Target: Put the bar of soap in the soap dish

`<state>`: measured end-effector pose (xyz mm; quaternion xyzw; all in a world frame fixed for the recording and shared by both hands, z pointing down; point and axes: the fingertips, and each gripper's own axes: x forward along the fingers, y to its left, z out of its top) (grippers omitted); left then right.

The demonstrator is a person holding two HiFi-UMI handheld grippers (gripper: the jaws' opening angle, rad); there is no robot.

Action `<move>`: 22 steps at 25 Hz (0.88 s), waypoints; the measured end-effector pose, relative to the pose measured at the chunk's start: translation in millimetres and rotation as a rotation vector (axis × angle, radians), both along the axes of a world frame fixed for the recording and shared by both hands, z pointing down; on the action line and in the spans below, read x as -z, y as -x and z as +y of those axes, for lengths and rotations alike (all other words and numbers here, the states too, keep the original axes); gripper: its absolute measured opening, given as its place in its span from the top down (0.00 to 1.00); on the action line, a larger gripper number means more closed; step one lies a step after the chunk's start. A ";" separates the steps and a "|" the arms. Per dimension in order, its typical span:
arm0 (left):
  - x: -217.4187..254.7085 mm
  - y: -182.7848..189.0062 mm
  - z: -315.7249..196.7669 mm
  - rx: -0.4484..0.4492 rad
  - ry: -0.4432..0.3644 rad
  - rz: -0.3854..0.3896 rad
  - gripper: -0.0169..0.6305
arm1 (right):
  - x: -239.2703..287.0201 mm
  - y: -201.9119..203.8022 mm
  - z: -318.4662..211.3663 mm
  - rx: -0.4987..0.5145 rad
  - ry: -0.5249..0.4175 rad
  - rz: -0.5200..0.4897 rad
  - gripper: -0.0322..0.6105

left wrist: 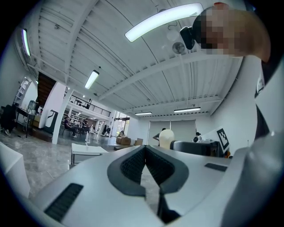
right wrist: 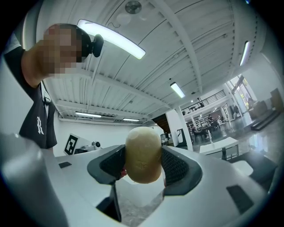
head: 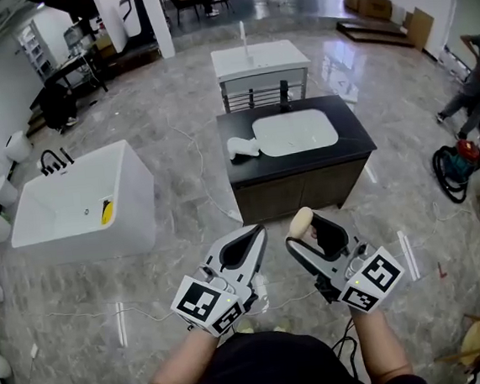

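Note:
A cream oval bar of soap [head: 301, 219] [right wrist: 143, 153] sits clamped between the dark pads of my right gripper [head: 310, 230] [right wrist: 143, 160], held at waist height and sticking up past the jaw tips. The soap [left wrist: 166, 138] also shows in the left gripper view, off to the right. Beside it my left gripper [head: 256, 232] [left wrist: 145, 151] is shut, its pads meeting with nothing between them. Several steps ahead stands a dark vanity [head: 352, 130] with a white sink basin [head: 295, 131]. A white soap dish [head: 243, 149] lies on its top, left of the basin.
A white bathtub [head: 80, 202] stands at the left, a white washstand [head: 259, 61] behind the vanity. A black tap [head: 284, 95] rises at the basin's far edge. At the right are a person [head: 471, 80] and a vacuum cleaner [head: 459, 166]. Cables trail over the marble floor.

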<state>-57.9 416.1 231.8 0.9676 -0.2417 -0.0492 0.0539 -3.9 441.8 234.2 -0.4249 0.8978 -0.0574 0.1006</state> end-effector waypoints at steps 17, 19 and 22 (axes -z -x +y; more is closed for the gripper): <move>-17.9 -17.7 -18.4 0.065 0.022 -0.027 0.96 | -15.6 -17.2 -16.8 0.044 0.019 -0.020 0.57; -19.6 -20.1 -29.7 0.066 0.021 -0.024 0.96 | -17.5 -19.7 -27.0 0.041 0.023 -0.014 0.57; -20.7 -23.6 -52.3 0.068 0.017 -0.018 0.96 | -19.1 -23.2 -46.8 0.036 0.028 -0.001 0.57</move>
